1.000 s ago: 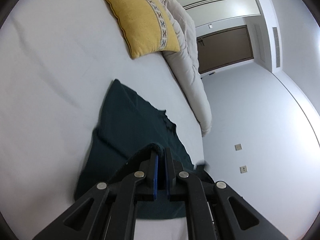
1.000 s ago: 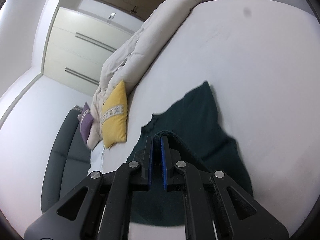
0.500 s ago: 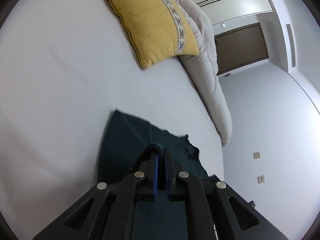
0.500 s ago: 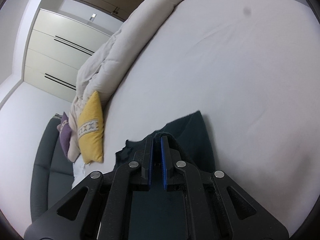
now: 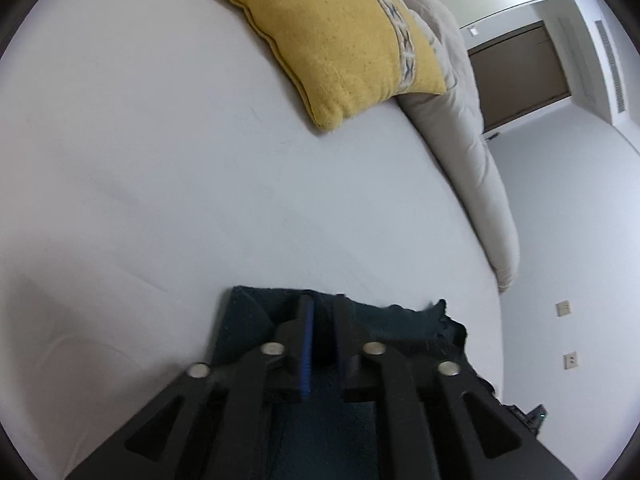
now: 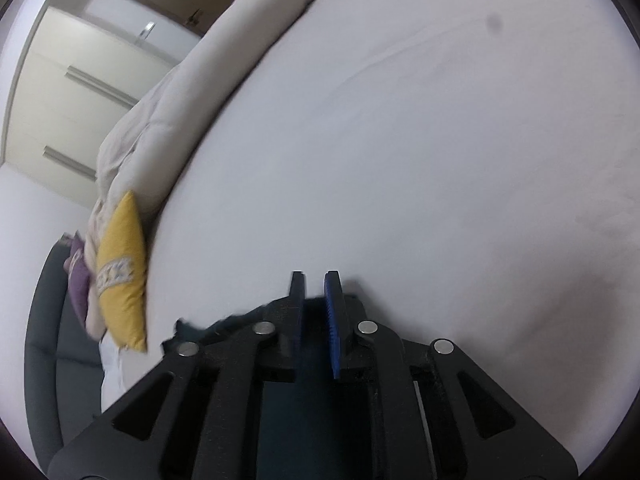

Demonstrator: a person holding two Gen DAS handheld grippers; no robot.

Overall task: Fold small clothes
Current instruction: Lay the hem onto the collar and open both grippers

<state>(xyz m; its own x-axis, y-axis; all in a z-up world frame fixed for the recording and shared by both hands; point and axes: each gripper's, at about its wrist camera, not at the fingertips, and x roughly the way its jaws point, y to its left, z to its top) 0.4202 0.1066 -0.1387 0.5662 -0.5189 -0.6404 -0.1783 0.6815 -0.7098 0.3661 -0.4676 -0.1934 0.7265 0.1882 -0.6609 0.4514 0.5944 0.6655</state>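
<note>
The left gripper (image 5: 322,312) has its jaws parted by a narrow gap, having just been opening; the dark teal garment (image 5: 248,328) lies under and between them, but the pads no longer pinch it, so the cloth is released. The right gripper (image 6: 316,292) shows the same: jaws just opened a little, a slim gap, the garment (image 6: 236,318) below and between them, not clamped. The garment lies flat on the white bed (image 5: 200,184), its far edge running crosswise just ahead of both grippers; its long axis cannot be told, as the grippers hide most of it. A yellow pillow (image 5: 340,36) and a beige duvet (image 5: 460,140) lie well apart beyond it.
</note>
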